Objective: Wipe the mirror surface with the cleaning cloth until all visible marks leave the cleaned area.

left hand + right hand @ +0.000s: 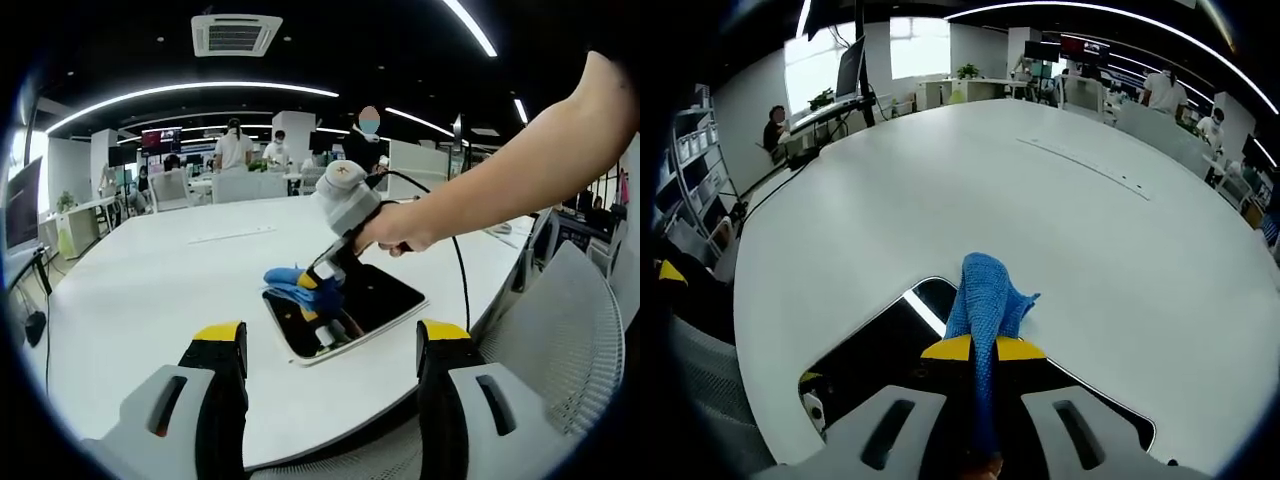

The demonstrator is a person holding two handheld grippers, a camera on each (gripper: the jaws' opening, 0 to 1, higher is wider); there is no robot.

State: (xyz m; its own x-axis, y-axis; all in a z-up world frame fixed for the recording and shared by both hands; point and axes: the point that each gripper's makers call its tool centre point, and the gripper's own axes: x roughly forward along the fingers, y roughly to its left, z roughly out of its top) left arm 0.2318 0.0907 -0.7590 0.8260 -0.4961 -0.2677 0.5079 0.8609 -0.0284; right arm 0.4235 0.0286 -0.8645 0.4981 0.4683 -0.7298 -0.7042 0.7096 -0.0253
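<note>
While the mirror (345, 310) lay flat near the edge of the white table (180, 290), the blue cloth (985, 295) rested on its dark glass at the far end, pinched between the closed yellow tips of the right tongs (983, 349). In the left gripper view a hand (400, 228) held those tongs (318, 290) down on the mirror. The left tongs (332, 335) hung wide apart and empty, short of the table, beside a grey mesh chair (570, 340).

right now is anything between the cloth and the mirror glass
Nothing visible. The right gripper is shut on the blue cloth, which lies directly on the mirror. The left gripper is open, back off the white table.
</note>
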